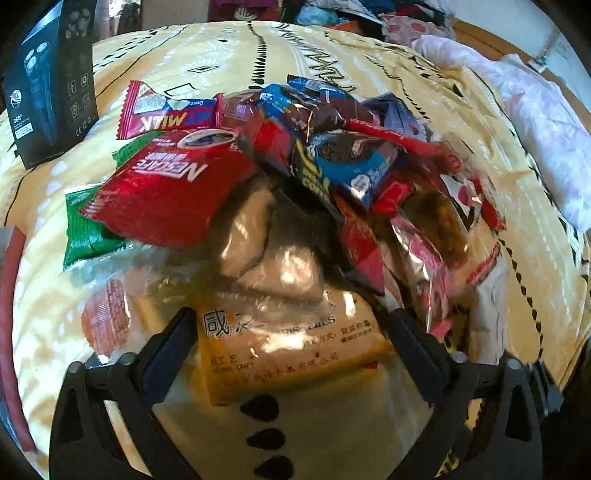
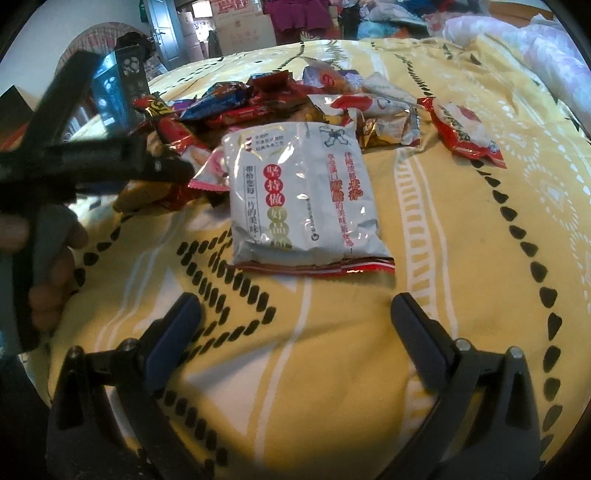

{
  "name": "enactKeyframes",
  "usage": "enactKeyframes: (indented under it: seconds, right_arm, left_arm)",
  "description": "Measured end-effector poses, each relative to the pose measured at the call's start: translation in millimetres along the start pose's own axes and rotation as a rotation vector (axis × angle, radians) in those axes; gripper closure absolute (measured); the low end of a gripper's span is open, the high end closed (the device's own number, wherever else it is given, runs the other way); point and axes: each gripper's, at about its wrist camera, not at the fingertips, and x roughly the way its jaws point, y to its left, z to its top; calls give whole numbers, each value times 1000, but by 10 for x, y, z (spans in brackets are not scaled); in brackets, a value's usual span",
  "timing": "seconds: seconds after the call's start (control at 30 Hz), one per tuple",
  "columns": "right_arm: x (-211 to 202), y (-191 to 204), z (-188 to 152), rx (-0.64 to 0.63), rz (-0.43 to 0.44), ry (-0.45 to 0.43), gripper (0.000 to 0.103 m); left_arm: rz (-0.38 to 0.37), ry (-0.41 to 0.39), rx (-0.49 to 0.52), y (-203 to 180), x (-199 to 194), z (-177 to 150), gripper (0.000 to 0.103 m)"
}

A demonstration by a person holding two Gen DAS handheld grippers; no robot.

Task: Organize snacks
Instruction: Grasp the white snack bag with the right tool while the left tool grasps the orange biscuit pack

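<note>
A heap of snack packets (image 1: pixel 295 155) lies on the yellow patterned bedspread (image 1: pixel 207 62): a red Nescafe pouch (image 1: pixel 173 184), a pink "MILK" wafer pack (image 1: pixel 166 112), blue cookie packs (image 1: pixel 354 162) and silvery bags. My left gripper (image 1: pixel 291 314) stands open, and a yellow biscuit packet (image 1: pixel 288 354) lies between its fingers, its edges close to both pads. In the right wrist view my right gripper (image 2: pixel 295 299) hangs open over bare bedspread (image 2: pixel 332 369), short of a white packet with red trim (image 2: pixel 303 199). The left gripper's blurred body (image 2: pixel 103 158) and a hand (image 2: pixel 55 266) show at the left.
A black shaver box (image 1: pixel 51 92) stands at the heap's far left, also seen in the right wrist view (image 2: pixel 122 85). A red-and-white packet (image 2: pixel 465 129) lies apart on the right. White and pink bedding (image 1: pixel 535 110) bunches along the right edge. Clothes (image 2: pixel 295 18) pile up beyond.
</note>
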Motion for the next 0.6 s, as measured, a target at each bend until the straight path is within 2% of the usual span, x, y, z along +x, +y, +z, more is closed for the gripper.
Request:
enactKeyframes:
  seconds: [0.1,0.2,0.37,0.6]
  right_arm:
    - [-7,-28,17,6,13,0,0]
    - [-20,-29,28,21,14,0,0]
    - [-83,-41,33,39,26,-1,0]
    - [-254,9,-16,21,25,24,0]
  left_arm:
    - [25,-23,50,49,-195,-137,19]
    - [50,-27,115,116,-454,-460,19]
    - [65,-34,139,291,-719,-920,13]
    - [59,-73,78,373,-783,-967,11]
